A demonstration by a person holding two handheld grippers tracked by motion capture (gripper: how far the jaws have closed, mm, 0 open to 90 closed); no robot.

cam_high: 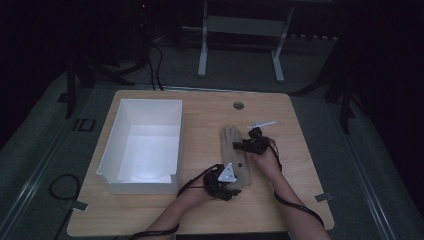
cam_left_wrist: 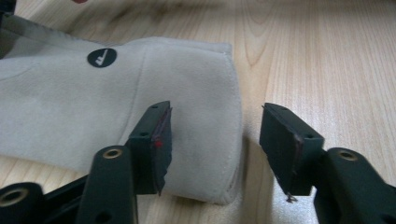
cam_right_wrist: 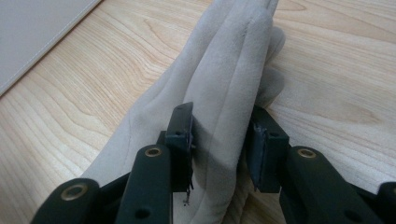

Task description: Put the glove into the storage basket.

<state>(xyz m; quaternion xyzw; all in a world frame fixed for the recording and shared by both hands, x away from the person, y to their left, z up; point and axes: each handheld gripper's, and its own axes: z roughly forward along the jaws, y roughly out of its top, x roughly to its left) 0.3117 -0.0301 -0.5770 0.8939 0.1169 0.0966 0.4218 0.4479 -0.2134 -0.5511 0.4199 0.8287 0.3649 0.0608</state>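
Note:
A beige suede glove (cam_high: pixel 234 150) lies flat on the wooden table, fingers toward the far side. My left gripper (cam_high: pixel 226 184) is at its cuff end. In the left gripper view the glove (cam_left_wrist: pixel 70 102) carries a small round black label, and my left gripper (cam_left_wrist: pixel 217 116) is open, one jaw over the cuff and the other beside its edge. My right gripper (cam_high: pixel 248 145) is at the glove's right side. In the right gripper view it (cam_right_wrist: pixel 222 116) is shut on a raised fold of the glove (cam_right_wrist: pixel 233 51).
A white open box (cam_high: pixel 145 102) stands left of the glove; its wall (cam_right_wrist: pixel 37 28) is in the right gripper view's corner. A cable hole (cam_high: pixel 238 105) sits near the table's far edge. Bare wood lies right of the glove and along the front.

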